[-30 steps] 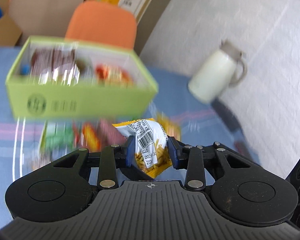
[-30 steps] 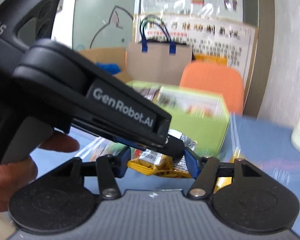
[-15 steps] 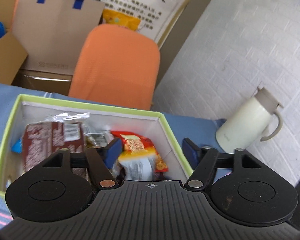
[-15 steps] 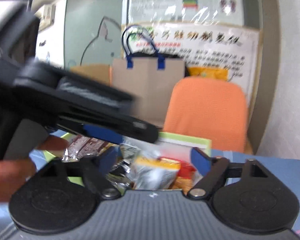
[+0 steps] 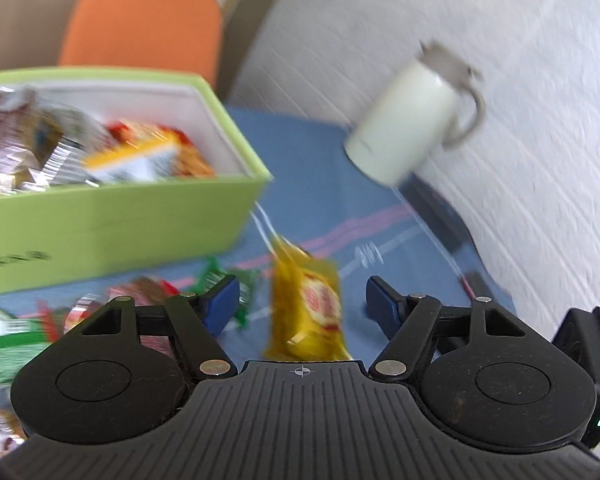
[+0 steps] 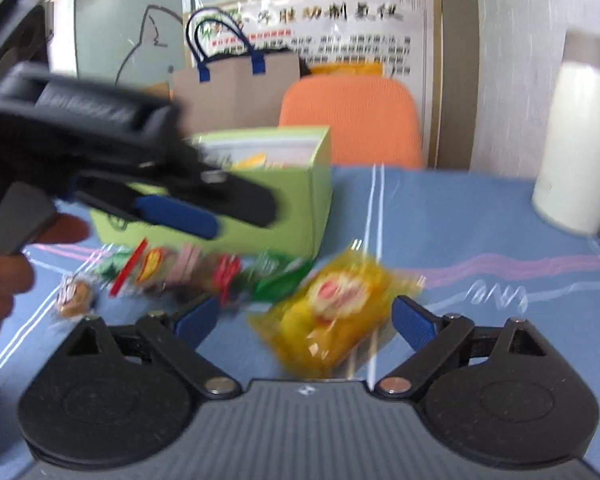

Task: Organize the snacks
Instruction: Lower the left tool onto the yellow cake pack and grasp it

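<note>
On the blue table (image 5: 324,168), both grippers hung low over the loose snacks, frames smeared by motion blur. Left gripper (image 5: 298,300): fingers apart after having just been closing a little, yellow snack packet (image 5: 306,312) lay between them, pads not touching it. Right gripper (image 6: 304,318): fingers spread wide, having opened within the last second, nothing pinched; same yellow packet showed on the cloth between its blue pads, clear of both. Green box (image 5: 112,216) sat up-left in the left wrist view, open top, several packets (image 5: 140,156) piled inside against its white wall. More loose wrappers (image 6: 188,272) lay in a row on the table just in front of the box. White jug (image 5: 408,120) stood near the wall, well apart from the box. Orange chair (image 6: 352,120) was behind the table. A hand (image 6: 4,280) held the left gripper's handle.
</note>
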Tool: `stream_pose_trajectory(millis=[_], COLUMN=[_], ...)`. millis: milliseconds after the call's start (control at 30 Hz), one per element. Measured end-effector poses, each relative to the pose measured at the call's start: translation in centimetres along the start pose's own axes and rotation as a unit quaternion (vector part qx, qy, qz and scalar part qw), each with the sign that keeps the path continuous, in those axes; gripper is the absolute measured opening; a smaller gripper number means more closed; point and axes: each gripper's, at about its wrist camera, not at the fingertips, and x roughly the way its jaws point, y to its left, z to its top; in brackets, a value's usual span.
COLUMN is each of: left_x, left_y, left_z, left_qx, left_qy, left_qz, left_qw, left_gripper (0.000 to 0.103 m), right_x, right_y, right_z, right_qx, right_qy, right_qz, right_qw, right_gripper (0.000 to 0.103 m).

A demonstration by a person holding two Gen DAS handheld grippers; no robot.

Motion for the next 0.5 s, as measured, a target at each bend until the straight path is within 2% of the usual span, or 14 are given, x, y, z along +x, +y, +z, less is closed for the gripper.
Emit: stream_pose_trajectory(millis=[67, 133, 300, 500], left_x=[1.6, 3.1, 5.8, 2.8], left_y=[-0.3, -0.2, 0.3, 0.4], left_z=[0.2, 0.3, 0.3, -2.3], left_qx=[-0.004, -0.018, -0.041, -0.045], left_qy=[0.026, 0.047, 0.085, 0.084], left_qz=[-0.011, -0.019, -0.016, -0.014], left_qw=[0.9996, 0.9985, 0.9954, 0.9954], left_gripper=[0.042, 0.041, 0.031, 0.032], right_x=[0.9, 1.9, 3.2, 1.0], right_y=[-0.2, -0.9, -1.3, 1.6], right_z=[-0.4, -0.3, 0.3, 0.0], right_qx=[0.000, 0.010, 0.022, 0.008], right_qy=[0.012, 0.028, 0.042, 0.029], right_qz=[-0.003, -0.002, 0.039, 0.077], right_qw=[1.000, 1.000, 0.998, 0.997], right_gripper=[0.093, 0.093, 0.094, 0.094])
